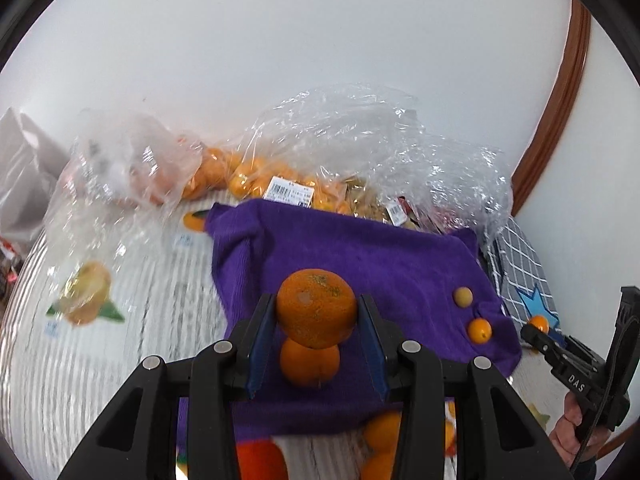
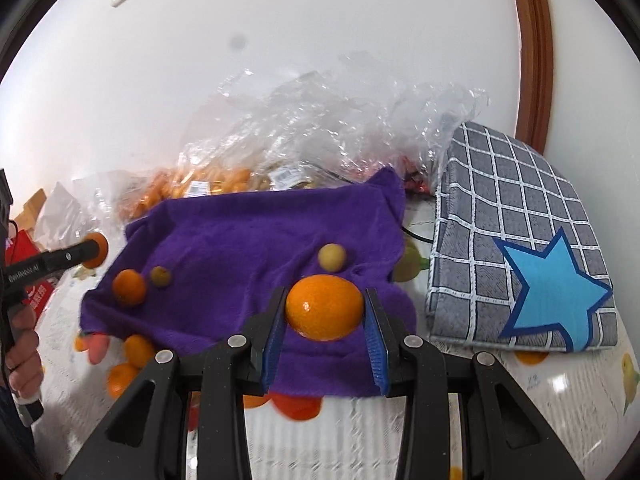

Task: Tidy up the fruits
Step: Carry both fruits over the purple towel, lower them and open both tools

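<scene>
My left gripper (image 1: 316, 305) is shut on a rough-skinned mandarin (image 1: 316, 312), held above the purple towel (image 1: 360, 248). Another mandarin (image 1: 310, 362) lies on the towel right below it. My right gripper (image 2: 325, 297) is shut on a smooth kumquat (image 2: 325, 308), also lifted over the purple towel (image 2: 240, 232). On the towel lie a mandarin (image 2: 129, 287), a small greenish fruit (image 2: 161, 276) and a pale yellow fruit (image 2: 332, 257). A kumquat (image 1: 480, 331) rests near the towel's right edge. Each gripper shows in the other's view, right gripper (image 1: 536, 330) and left gripper (image 2: 95, 255).
Crumpled clear plastic bags (image 1: 360, 148) with several oranges (image 1: 248, 176) pile up against the white wall behind the towel. A grey checked cushion with a blue star (image 2: 520, 220) lies to the right. Loose oranges (image 2: 136, 350) sit on the striped tablecloth (image 1: 100, 360) at the towel's near edge.
</scene>
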